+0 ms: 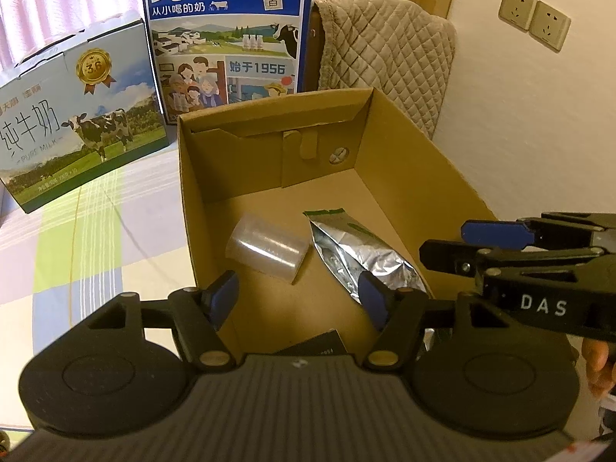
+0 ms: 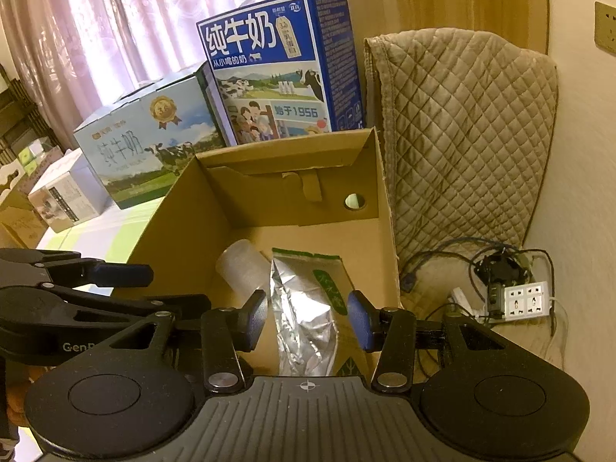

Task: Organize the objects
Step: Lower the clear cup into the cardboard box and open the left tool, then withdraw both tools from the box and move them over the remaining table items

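I have the cardboard box (image 1: 385, 177) filling most of both views, open-topped on the striped cloth (image 1: 96, 238), with two milk cartons, a pale one (image 1: 77, 123) far left and a blue one (image 1: 227, 34) behind the far wall. Inside lie the foil pouch (image 2: 304, 315) on the right and a clear plastic cup (image 1: 267, 248) on its side just left of it, close together; I can't tell whether they touch. A dark flat item (image 1: 315, 344) shows at the near edge, too hidden to name. The pouch is crinkled silver with a green-printed sealed end pointing far, and its long axis runs near to far, roughly along my right gripper (image 2: 308, 315), which hangs directly over it with fingers spread apart to either side, holding nothing. My left gripper (image 1: 298, 298) is also wide apart and empty, above the near part of the box between cup and pouch. I judge the right better placed for the pouch: a straight descent would straddle its narrow width.
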`<state>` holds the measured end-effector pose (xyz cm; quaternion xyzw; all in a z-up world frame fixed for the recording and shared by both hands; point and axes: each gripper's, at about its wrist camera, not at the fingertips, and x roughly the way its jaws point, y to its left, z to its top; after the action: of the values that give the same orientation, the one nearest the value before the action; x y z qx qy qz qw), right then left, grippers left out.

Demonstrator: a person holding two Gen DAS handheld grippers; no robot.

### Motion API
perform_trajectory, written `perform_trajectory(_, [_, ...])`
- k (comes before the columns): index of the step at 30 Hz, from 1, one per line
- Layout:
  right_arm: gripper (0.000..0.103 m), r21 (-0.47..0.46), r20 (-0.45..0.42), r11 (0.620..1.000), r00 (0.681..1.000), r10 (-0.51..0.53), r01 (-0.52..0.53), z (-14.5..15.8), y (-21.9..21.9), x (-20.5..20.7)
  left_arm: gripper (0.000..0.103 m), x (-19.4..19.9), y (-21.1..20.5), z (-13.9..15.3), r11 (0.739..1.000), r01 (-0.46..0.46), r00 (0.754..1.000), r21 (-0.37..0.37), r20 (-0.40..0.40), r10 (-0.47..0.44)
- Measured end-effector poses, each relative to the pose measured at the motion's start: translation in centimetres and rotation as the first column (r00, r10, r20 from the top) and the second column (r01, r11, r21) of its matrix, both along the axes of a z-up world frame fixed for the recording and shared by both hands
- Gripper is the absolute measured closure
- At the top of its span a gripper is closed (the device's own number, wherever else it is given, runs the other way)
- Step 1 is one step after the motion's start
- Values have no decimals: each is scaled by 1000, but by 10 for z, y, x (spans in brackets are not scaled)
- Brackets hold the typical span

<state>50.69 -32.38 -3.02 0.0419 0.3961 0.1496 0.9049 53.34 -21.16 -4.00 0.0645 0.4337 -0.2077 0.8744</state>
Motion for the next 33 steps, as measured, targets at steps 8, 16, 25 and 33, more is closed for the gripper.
perform_trajectory(8, [59, 24, 18, 1000, 1000, -6, 5, 15, -4, -20, 34, -17, 6, 10, 1000, 11, 1000, -19, 7, -11])
perform_trajectory(16, [53, 39, 38, 999, 999, -31, 29, 30, -9, -44, 27, -43, 22, 29, 999, 7, 1000, -46, 28, -6])
perform_trajectory(25, [38, 75, 66, 996, 996, -56, 51, 44, -8, -73, 23, -74, 42, 50, 998, -20, 998, -63, 54, 23])
perform_trajectory(33, [34, 52, 57, 998, 998, -34, 32, 52, 3, -102, 23, -103, 58, 58, 997, -43, 997, -66, 61, 47])
